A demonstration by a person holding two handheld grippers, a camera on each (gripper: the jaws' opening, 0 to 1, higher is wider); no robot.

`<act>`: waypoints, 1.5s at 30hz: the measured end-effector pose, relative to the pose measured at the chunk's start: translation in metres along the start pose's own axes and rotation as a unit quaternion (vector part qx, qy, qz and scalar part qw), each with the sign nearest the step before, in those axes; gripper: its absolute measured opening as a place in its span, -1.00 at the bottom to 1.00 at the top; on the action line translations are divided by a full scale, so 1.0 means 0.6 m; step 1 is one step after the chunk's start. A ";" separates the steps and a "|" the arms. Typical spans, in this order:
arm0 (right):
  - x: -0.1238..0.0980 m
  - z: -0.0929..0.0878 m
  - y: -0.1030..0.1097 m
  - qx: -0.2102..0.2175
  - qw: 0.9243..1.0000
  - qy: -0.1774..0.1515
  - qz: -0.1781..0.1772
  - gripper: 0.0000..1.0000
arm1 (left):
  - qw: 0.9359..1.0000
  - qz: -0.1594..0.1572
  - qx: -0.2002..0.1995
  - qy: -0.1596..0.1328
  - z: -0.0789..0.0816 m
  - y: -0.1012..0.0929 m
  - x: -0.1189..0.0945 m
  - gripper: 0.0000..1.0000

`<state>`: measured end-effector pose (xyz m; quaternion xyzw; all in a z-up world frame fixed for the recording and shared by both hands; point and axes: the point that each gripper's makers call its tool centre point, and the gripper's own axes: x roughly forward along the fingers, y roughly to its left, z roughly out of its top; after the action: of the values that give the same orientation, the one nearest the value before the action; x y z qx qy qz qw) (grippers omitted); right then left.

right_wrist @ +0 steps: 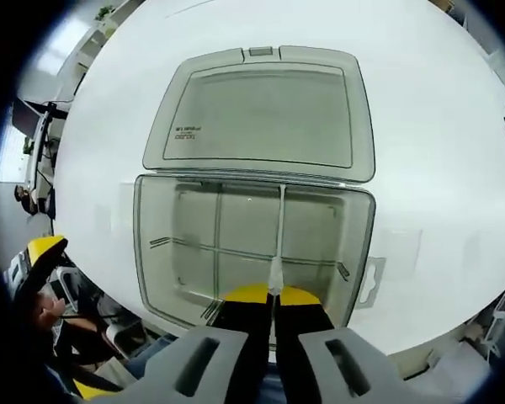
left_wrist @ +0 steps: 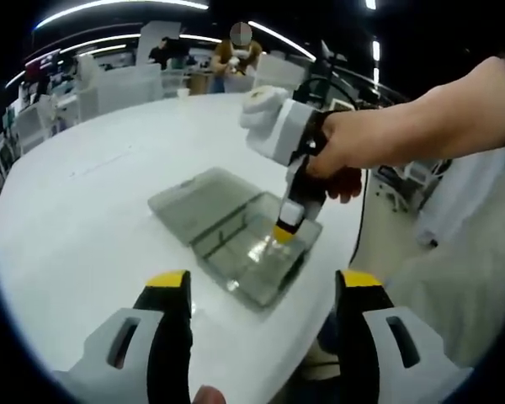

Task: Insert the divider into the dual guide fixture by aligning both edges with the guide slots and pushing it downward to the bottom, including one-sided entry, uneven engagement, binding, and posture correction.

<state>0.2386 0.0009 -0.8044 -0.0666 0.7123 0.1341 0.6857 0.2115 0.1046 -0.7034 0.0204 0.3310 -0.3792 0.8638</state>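
Note:
A clear plastic box [right_wrist: 151,278] with inner guide slots lies on the white table, its hinged lid [right_wrist: 261,114] folded flat beyond it. My right gripper [right_wrist: 274,293] is shut on the near end of a thin clear divider [right_wrist: 280,227], which stands on edge in the right half of the box and reaches to the hinge-side wall. In the left gripper view the right gripper [left_wrist: 284,233], held by a hand, points down into the box [left_wrist: 236,252]. My left gripper [left_wrist: 265,284] hovers open in front of the box, holding nothing.
Other clear dividers [right_wrist: 217,227] stand in the box. The round white table [left_wrist: 84,210] ends close behind the box's near side. A yellow tip of the left gripper [right_wrist: 46,248] shows at the left. Shelves, bins and a person [left_wrist: 236,59] are far off.

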 end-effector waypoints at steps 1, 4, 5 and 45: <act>0.000 0.001 0.001 -0.004 1.000 0.000 -0.003 -1.00 | 1.000 -0.001 0.000 -0.001 0.001 0.000 -0.001 0.34; -0.004 0.002 0.005 -0.020 1.000 0.002 -0.012 -1.00 | 1.000 -0.001 0.001 -0.002 0.001 0.000 -0.002 0.34; -0.005 0.003 0.006 -0.021 1.000 0.002 -0.009 -1.00 | 1.000 -0.001 0.001 -0.002 0.000 0.001 -0.003 0.34; -0.132 0.002 0.017 -0.340 0.877 -0.280 0.192 -1.00 | 0.996 0.047 -0.024 0.067 -0.041 0.047 -0.015 0.43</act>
<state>0.2410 0.0041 -0.7247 -0.1167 0.3998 0.5099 0.7527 0.2122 0.1373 -0.7232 0.0405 0.3964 -0.3276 0.8567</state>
